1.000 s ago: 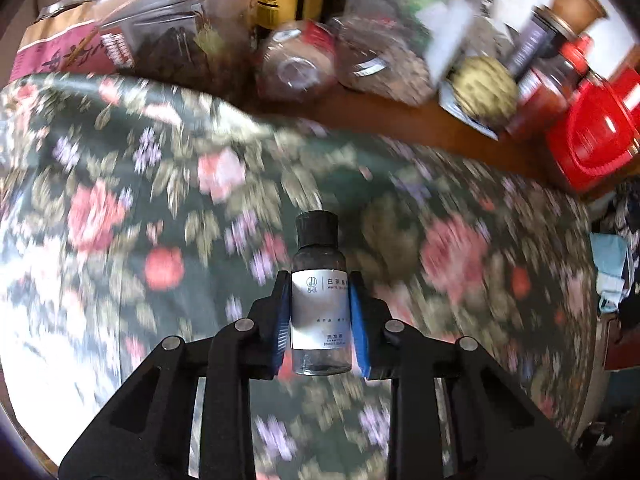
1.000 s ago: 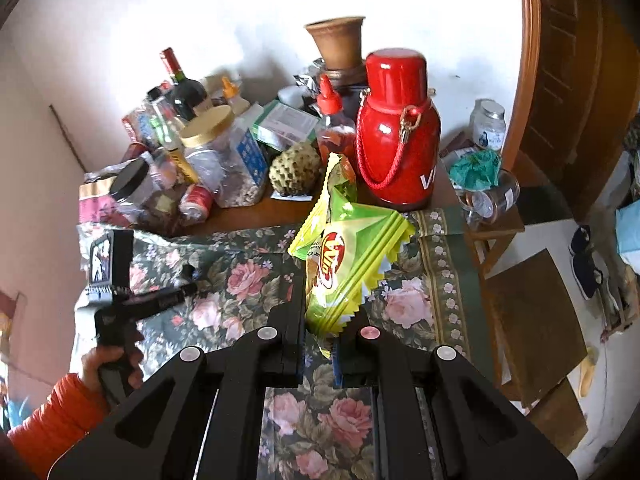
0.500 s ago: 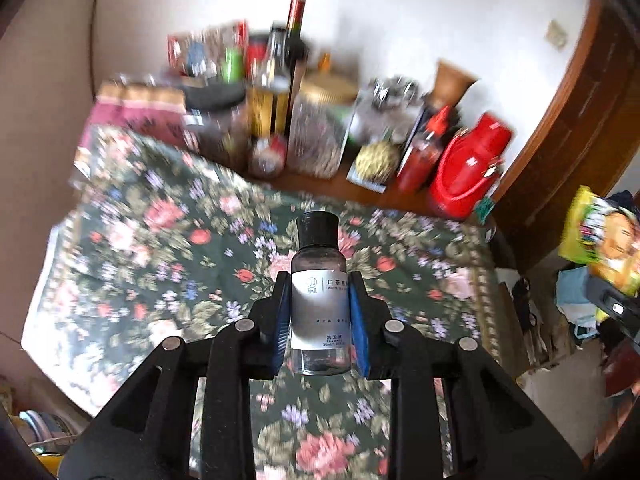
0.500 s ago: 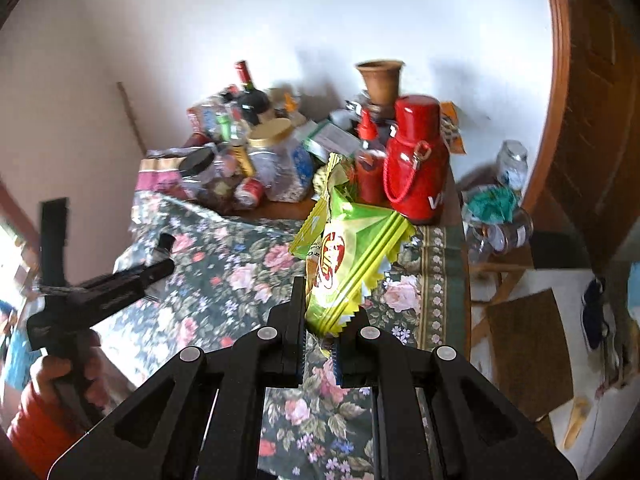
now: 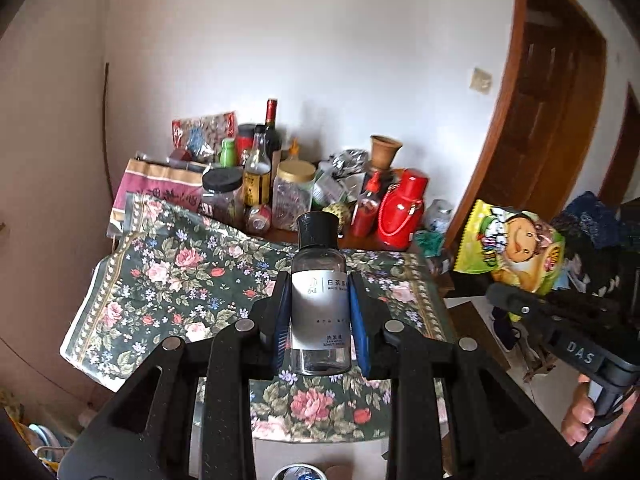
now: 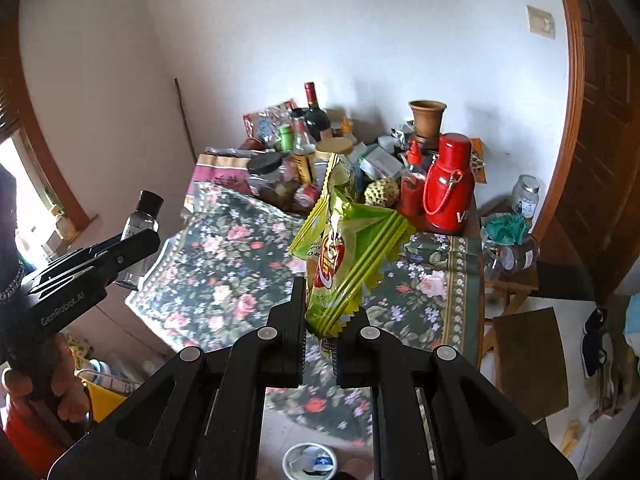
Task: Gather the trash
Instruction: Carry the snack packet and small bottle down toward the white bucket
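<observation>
A small clear bottle (image 5: 319, 304) with a black cap and a grey label stands upright between the blue pads of my left gripper (image 5: 319, 292), which is shut on it, above the near edge of the floral tablecloth (image 5: 180, 280). In the right wrist view the same bottle (image 6: 140, 224) and left gripper (image 6: 132, 248) show at the left, held by a hand in an orange sleeve. My right gripper (image 6: 324, 308) is shut on the lower end of a crumpled green snack bag (image 6: 344, 256). The bag (image 5: 516, 252) also appears at the right of the left wrist view.
Jars, bottles, a clay pot and a red thermos (image 6: 448, 184) crowd the back of the table against the wall. A wooden door frame (image 6: 576, 120) stands at the right. A small round white container (image 6: 308, 460) lies low below the grippers, a yellow bin (image 6: 104, 396) at lower left.
Both grippers have risen and drawn back from the table, each keeping its grip. The left one has tipped up from the cloth, so the wall and door now show.
</observation>
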`<state>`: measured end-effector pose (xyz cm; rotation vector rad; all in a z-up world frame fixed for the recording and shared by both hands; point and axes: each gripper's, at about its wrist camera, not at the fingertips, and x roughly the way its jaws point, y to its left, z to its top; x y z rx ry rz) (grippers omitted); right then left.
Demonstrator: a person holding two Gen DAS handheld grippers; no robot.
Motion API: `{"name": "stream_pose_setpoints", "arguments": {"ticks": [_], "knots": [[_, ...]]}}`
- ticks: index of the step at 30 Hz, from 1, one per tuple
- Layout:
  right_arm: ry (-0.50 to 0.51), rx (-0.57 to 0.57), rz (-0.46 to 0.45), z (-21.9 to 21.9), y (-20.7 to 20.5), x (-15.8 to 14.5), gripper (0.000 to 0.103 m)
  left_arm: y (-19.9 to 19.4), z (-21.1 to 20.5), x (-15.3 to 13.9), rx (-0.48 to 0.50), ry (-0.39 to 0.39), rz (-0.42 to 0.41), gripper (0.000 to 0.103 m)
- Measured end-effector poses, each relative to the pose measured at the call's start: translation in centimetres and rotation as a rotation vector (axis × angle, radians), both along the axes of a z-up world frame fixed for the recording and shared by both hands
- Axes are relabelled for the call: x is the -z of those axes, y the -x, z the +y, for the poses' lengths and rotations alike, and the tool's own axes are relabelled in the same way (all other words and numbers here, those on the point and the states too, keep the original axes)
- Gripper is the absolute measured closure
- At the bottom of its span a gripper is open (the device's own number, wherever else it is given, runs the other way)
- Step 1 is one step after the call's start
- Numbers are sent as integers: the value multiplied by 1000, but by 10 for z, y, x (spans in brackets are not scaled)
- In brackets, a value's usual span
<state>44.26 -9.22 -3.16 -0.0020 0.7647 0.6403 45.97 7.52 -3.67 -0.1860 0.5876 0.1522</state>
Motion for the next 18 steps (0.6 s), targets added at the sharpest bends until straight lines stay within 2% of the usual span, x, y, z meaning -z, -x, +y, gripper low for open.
{"name": "stream_pose_setpoints", "arguments": {"ticks": [6, 14, 18], "knots": [[-11, 52, -4, 16, 66, -3, 94, 71, 12, -4, 63, -17, -13, 76], [-38, 131, 68, 32, 152, 16, 94, 181, 25, 7, 118, -7, -7, 76], [-19, 170, 80, 35, 199, 22, 94, 219, 25, 13, 152, -11, 0, 76]]}}
